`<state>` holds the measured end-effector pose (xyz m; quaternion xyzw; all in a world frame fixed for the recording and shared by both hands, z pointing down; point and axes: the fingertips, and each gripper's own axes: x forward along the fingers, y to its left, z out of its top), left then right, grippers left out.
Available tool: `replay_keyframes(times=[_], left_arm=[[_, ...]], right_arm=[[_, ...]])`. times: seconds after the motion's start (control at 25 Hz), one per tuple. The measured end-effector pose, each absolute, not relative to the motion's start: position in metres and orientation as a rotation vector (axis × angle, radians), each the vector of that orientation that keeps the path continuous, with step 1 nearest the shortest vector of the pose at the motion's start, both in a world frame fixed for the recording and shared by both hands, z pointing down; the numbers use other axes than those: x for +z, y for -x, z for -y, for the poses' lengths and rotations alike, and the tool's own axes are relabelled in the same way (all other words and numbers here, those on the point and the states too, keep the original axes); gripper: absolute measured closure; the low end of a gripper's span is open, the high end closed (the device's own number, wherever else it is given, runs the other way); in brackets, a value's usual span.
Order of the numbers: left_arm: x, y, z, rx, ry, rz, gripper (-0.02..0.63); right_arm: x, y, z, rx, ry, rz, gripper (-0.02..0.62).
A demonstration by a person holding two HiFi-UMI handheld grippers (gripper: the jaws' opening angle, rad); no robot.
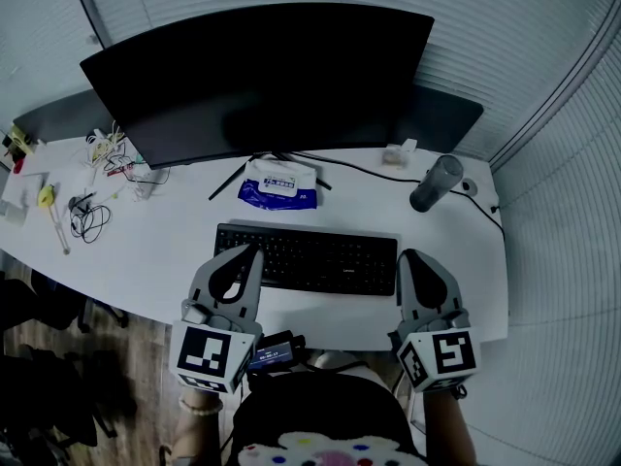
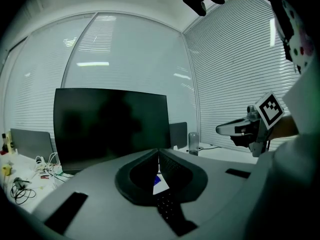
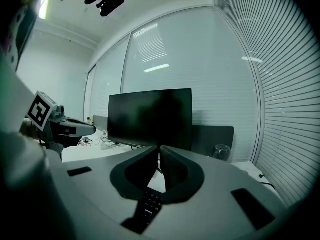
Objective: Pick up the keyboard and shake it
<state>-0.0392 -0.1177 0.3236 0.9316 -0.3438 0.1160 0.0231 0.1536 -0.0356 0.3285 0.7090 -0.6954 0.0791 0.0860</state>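
A black keyboard (image 1: 306,258) lies flat on the white desk (image 1: 165,250), in front of the monitor. My left gripper (image 1: 254,251) is shut and empty, its tips over the keyboard's left end. My right gripper (image 1: 405,257) is shut and empty too, its tips by the keyboard's right end. In the left gripper view the jaws of the left gripper (image 2: 158,151) meet at the tips, with keys of the keyboard (image 2: 167,209) showing below them. The right gripper view shows the right gripper (image 3: 159,148) with jaws likewise together above the keyboard (image 3: 147,206). Neither gripper holds the keyboard.
A wide dark monitor (image 1: 262,76) stands behind the keyboard. A blue packet (image 1: 278,184) lies at its foot and a grey cylinder (image 1: 437,183) stands at the right. Tangled cables (image 1: 87,216) and small items sit at the far left. The desk's front edge runs just below the grippers.
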Motion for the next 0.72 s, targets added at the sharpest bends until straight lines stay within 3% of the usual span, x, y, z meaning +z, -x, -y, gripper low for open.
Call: replay_keyframes(times=[0.72], left_arm=[[0.3332,0.0446,0.1233,0.399,-2.884,1.087,0.586]], right_arm=[[0.3355,-0.1499,0.0385,0.273,-2.078,2.072,0.554]])
